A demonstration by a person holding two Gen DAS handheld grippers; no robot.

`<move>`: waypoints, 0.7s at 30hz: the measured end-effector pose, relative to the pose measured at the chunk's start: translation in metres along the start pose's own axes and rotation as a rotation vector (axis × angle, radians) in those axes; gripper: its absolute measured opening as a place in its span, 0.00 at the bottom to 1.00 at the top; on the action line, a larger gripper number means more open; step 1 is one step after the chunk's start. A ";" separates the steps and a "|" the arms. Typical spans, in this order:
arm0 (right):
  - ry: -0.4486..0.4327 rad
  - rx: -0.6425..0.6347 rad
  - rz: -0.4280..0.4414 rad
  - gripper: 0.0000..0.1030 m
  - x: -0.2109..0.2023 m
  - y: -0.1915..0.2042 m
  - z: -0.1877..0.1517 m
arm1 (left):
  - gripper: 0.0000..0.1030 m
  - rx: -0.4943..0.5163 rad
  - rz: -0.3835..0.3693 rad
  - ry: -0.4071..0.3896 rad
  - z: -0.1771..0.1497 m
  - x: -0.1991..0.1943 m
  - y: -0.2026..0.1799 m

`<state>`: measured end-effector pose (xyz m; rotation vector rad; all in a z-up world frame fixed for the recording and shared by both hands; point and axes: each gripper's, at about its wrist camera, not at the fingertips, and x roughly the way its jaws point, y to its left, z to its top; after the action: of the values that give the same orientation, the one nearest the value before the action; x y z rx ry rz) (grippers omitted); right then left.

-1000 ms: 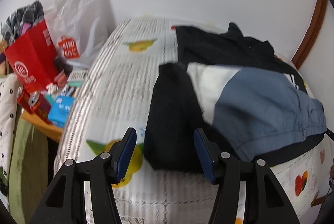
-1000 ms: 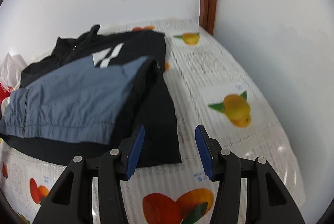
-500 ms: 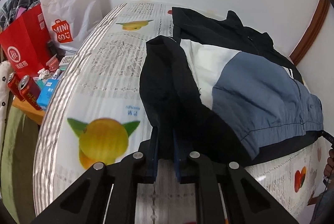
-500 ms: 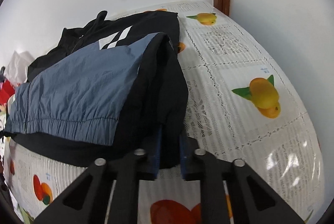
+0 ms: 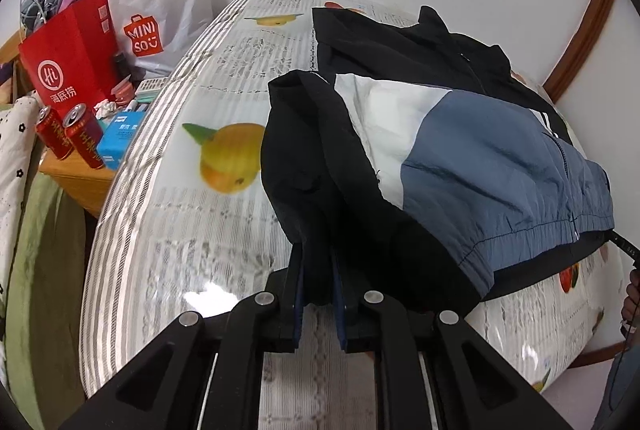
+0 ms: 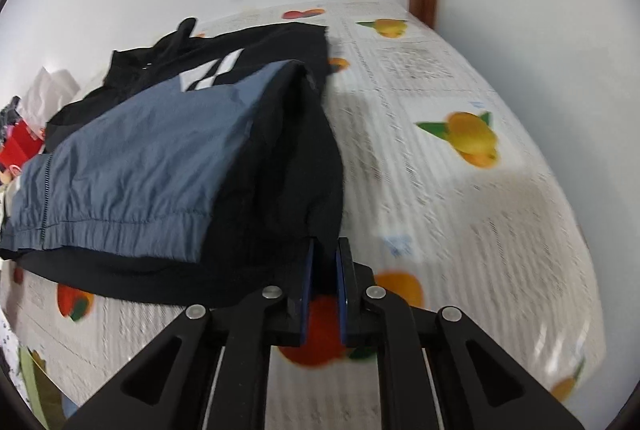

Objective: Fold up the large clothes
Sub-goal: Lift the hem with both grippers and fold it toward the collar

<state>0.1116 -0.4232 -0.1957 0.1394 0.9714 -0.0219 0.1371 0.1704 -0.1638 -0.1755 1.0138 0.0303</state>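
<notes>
— Grippers?
— Both of mine tilt steeply down. Left gripper (image 5: pixel 316 270) pinches the jacket (image 5: pixel 460 157) hem, its jaws opening slightly; right gripper (image 6: pixel 323 266) is clamped on the other corner.
— Jacket?
— Ahead of both, on the table (image 5: pixel 180 189).

jacket (image 5: pixel 460 149) lies on the tablecloth (image 5: pixel 224 81), part folded over itself, its near corners in the left gripper (image 5: pixel 316 266) and right gripper (image 6: pixel 324 262). left of the table: two cans (image 5: pixel 72 133), a box (image 5: pixel 120 137), a paper bag (image 5: pixel 72 53), with a plastic bag (image 5: pixel 160 1) behind them by the wall.
</notes>
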 end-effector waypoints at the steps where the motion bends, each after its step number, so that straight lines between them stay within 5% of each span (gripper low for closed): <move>1: 0.001 0.001 -0.019 0.09 -0.004 0.000 -0.002 | 0.17 0.000 0.009 -0.003 -0.001 -0.003 0.000; 4: -0.028 -0.006 -0.079 0.09 -0.022 0.000 -0.004 | 0.19 -0.012 0.006 -0.010 -0.002 -0.011 0.004; 7: -0.085 -0.012 -0.046 0.14 -0.042 0.009 -0.003 | 0.22 -0.035 -0.005 -0.031 -0.002 -0.022 0.009; 9: -0.112 -0.017 0.004 0.20 -0.049 0.020 -0.001 | 0.34 -0.042 -0.026 -0.056 -0.002 -0.030 0.010; 11: -0.119 -0.020 0.046 0.38 -0.049 0.030 0.000 | 0.52 -0.040 -0.039 -0.081 -0.002 -0.038 0.007; 21: -0.121 0.074 0.045 0.41 -0.018 0.054 0.008 | 0.53 -0.040 -0.161 -0.041 0.003 -0.028 -0.023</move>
<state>0.1128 -0.3714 -0.1708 0.2254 0.8469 -0.0248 0.1269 0.1502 -0.1358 -0.2919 0.9554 -0.0923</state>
